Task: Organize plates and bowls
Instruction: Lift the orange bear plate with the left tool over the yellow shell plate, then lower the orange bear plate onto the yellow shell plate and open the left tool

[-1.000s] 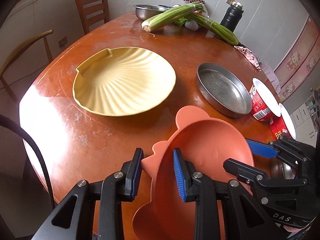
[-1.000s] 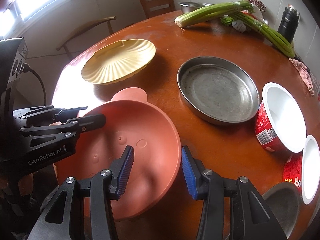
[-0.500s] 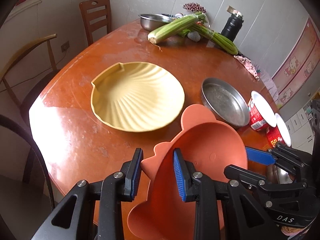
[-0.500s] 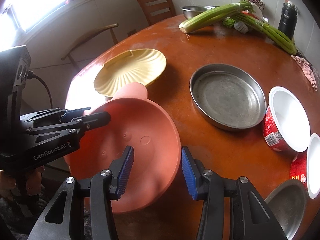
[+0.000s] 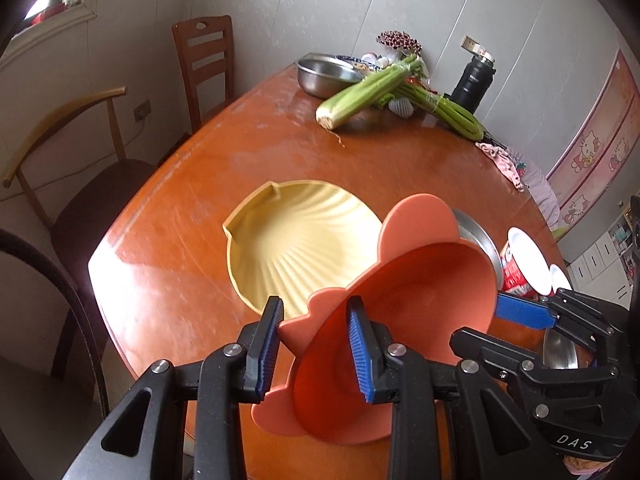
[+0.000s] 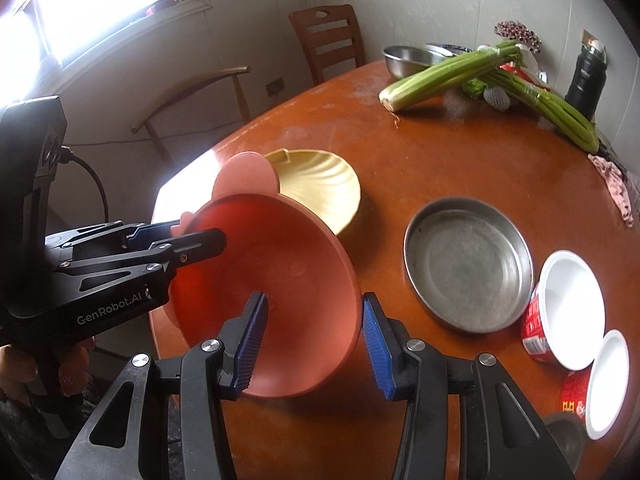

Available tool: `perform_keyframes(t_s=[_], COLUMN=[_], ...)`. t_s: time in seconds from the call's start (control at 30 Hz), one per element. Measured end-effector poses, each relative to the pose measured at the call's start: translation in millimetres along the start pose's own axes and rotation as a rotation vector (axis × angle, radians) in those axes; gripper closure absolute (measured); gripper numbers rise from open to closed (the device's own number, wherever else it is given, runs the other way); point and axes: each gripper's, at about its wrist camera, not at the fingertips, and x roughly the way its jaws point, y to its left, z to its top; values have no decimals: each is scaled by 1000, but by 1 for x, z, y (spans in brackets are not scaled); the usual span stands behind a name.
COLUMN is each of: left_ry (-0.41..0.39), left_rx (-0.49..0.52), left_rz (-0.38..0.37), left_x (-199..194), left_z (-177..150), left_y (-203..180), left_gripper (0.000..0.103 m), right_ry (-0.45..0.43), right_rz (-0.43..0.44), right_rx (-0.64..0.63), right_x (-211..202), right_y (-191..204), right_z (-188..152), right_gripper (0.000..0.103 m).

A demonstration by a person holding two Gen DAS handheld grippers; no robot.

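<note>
Both tools are pinching the orange eared bowl (image 6: pixel 280 280) above the tabletop (image 6: pixel 460 168): the left tool (image 5: pixel 314 344) is clamping its eared rim, the right tool (image 6: pixel 314 336) the opposite wall. The bowl is tilting, its long axis and far ear pointing toward the yellow shell plate (image 6: pixel 328 188), partly overlapping it.

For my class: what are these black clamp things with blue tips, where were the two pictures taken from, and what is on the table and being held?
They are hand-held grippers, one in each of a person's hands, each with a camera looking along its jaws. One picture comes from the left gripper, the other from the right gripper. Both grippers are shut on the rim of one orange bowl, holding it tilted above the table. On the table lie a yellow shell-shaped plate, a metal pan, celery and two white-lined cups.
</note>
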Motion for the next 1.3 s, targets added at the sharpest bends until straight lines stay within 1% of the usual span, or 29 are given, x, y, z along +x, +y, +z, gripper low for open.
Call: perform_keyframes(t_s=[0.33, 0.5, 0.6, 0.73, 0.97, 1.3], left_ry=[-24, -17, -13, -13, -12, 21], left_rx=[-11, -13, -9, -14, -17, -22], left_rz=[-23, -30, -29, -36, -38, -41], left_x=[-4, 4, 11, 19, 32, 59], left_z=[40, 61, 68, 73, 79, 83], left_y=[22, 33, 35, 39, 45, 53], left_gripper=[71, 70, 70, 70, 68, 67], right_ry=[-33, -46, -47, -41, -28, 2], right_rz=[-7, -22, -33, -54, -62, -60], right_rx=[-8, -13, -10, -5, 6, 39], right_x=[1, 6, 12, 21, 36, 58], right_y=[8, 11, 11, 11, 6, -5], right_z=[40, 63, 72, 80, 87, 93], right_gripper=[53, 53, 53, 53, 53, 53])
